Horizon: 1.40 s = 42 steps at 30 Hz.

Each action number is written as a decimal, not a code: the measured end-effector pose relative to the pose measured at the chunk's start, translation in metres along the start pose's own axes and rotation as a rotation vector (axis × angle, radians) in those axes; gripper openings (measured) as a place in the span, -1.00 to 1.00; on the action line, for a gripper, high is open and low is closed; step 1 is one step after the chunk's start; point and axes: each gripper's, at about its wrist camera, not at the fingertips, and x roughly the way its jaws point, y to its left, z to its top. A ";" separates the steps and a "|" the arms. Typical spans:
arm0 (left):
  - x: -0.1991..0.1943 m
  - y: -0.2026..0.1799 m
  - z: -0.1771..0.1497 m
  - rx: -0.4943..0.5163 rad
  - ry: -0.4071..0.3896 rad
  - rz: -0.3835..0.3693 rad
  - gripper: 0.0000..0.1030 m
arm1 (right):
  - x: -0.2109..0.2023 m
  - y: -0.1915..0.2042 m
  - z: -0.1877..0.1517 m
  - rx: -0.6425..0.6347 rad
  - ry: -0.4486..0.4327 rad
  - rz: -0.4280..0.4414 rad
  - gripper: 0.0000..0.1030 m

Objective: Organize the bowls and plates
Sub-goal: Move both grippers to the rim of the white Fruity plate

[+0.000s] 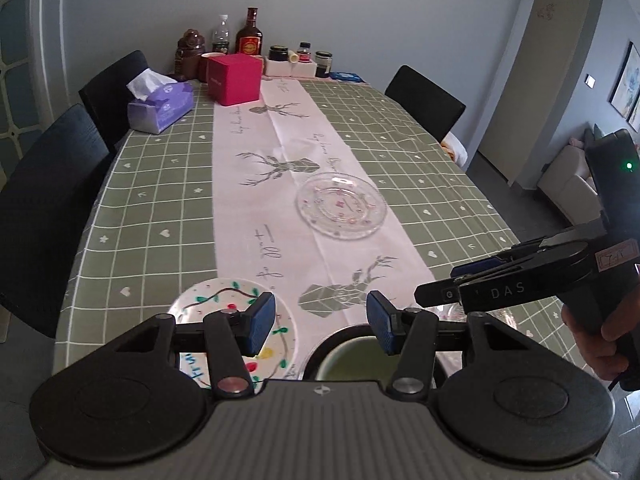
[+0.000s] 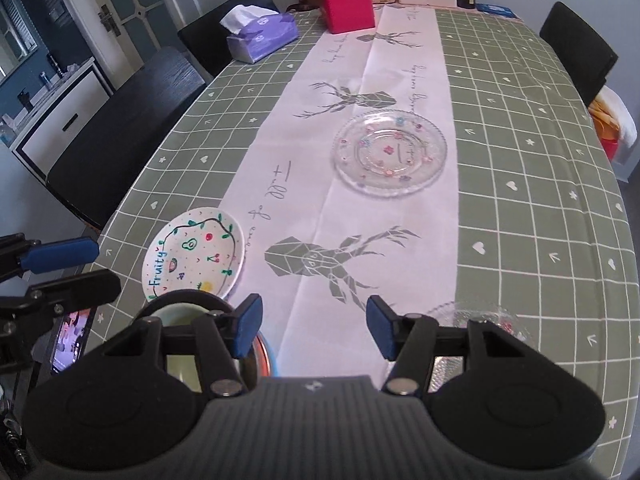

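A white painted plate (image 1: pixel 224 300) (image 2: pixel 194 256) lies near the table's front edge on the left. Beside it stands a dark-rimmed bowl (image 1: pixel 352 356) (image 2: pixel 180 312) with a pale green inside. A clear glass plate (image 1: pixel 342 210) (image 2: pixel 390 156) with small flowers rests mid-table on the pink runner. A glass bowl (image 2: pixel 476 316) shows partly behind my right finger. My left gripper (image 1: pixel 322 324) (image 2: pixel 76 272) hovers open over the plate and bowl, holding nothing. My right gripper (image 2: pixel 315 330) (image 1: pixel 452 284) is open above the runner, also with nothing between its pads.
A purple tissue box (image 1: pixel 160 108), a red box (image 1: pixel 234 78) and several bottles and jars (image 1: pixel 248 36) stand at the far end. Black chairs (image 1: pixel 44 200) (image 1: pixel 426 100) flank the table. A lit phone (image 2: pixel 70 336) lies at the near left edge. A hand (image 1: pixel 600 328) grips the right tool.
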 end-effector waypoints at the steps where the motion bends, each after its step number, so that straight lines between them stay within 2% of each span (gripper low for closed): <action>1: 0.001 0.009 0.001 -0.007 0.008 -0.001 0.19 | 0.004 0.005 0.005 -0.012 0.006 0.007 0.12; 9: 0.020 0.069 -0.003 -0.081 0.069 0.009 0.19 | 0.048 0.043 0.035 -0.085 0.081 0.028 0.20; 17: 0.050 0.116 -0.018 -0.178 0.152 0.007 0.23 | 0.094 0.056 0.049 -0.082 0.195 0.042 0.21; 21: 0.063 0.126 -0.029 -0.199 0.216 0.006 0.35 | 0.112 0.055 0.053 -0.075 0.250 0.034 0.25; 22: 0.067 0.128 -0.032 -0.202 0.231 0.010 0.39 | 0.117 0.054 0.053 -0.075 0.265 0.034 0.31; 30: 0.087 0.147 -0.053 -0.288 0.325 0.024 0.42 | 0.142 0.051 0.049 -0.093 0.347 0.028 0.39; 34: 0.092 0.155 -0.056 -0.330 0.337 0.007 0.43 | 0.149 0.050 0.047 -0.097 0.367 0.034 0.39; 42: 0.098 0.154 -0.053 -0.321 0.310 -0.005 0.54 | 0.163 0.049 0.046 -0.090 0.404 0.048 0.39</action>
